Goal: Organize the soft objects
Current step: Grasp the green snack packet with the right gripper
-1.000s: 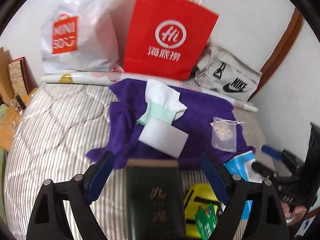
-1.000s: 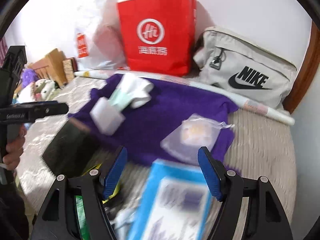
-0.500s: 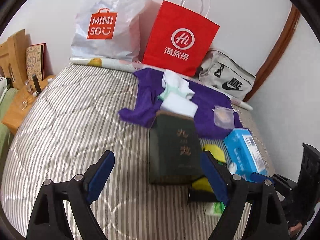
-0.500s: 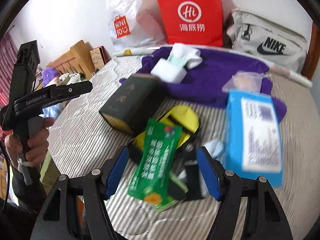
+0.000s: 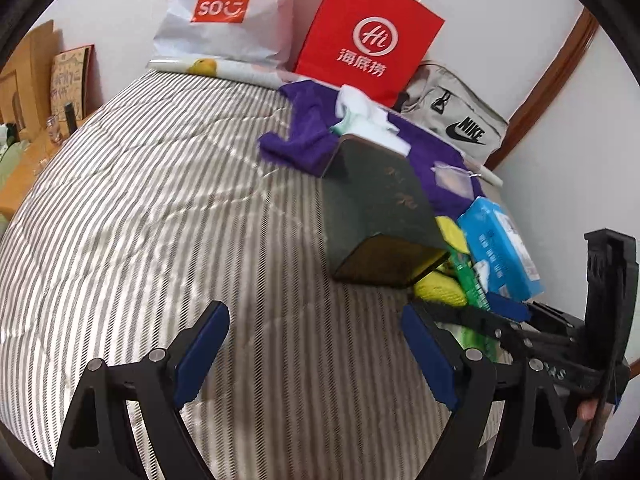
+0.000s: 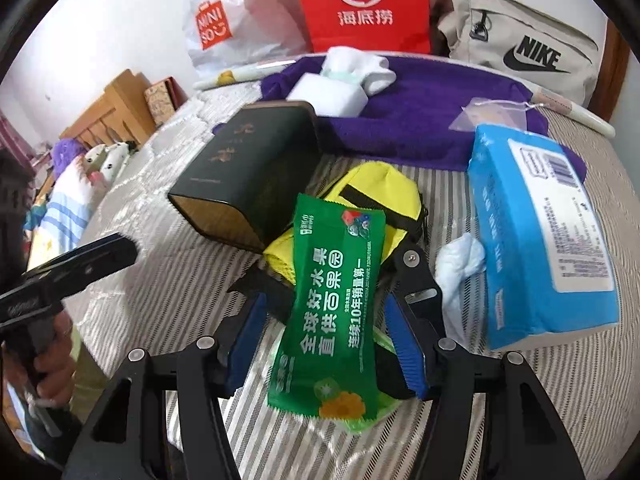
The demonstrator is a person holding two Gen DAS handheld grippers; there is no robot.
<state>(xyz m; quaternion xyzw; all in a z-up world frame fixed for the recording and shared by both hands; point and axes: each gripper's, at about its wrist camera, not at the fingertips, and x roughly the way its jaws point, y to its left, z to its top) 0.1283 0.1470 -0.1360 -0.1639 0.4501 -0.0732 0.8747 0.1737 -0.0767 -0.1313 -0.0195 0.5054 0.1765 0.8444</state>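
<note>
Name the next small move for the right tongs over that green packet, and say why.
Probably finish closing on the green packet. The right tongs have just been closing and already straddle it, but a gap shows at the pads, so it is not pinched yet. It lies loose on top of the yellow pouch. The left tongs hang open over bare striped bedding.

Bright soft daylight, fisheye warp, slight blur.

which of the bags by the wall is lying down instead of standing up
The beige Nike bag. It lies slumped on the bed at the right end, while the red paper bag and the white Miniso bag stand upright against the wall.
</note>
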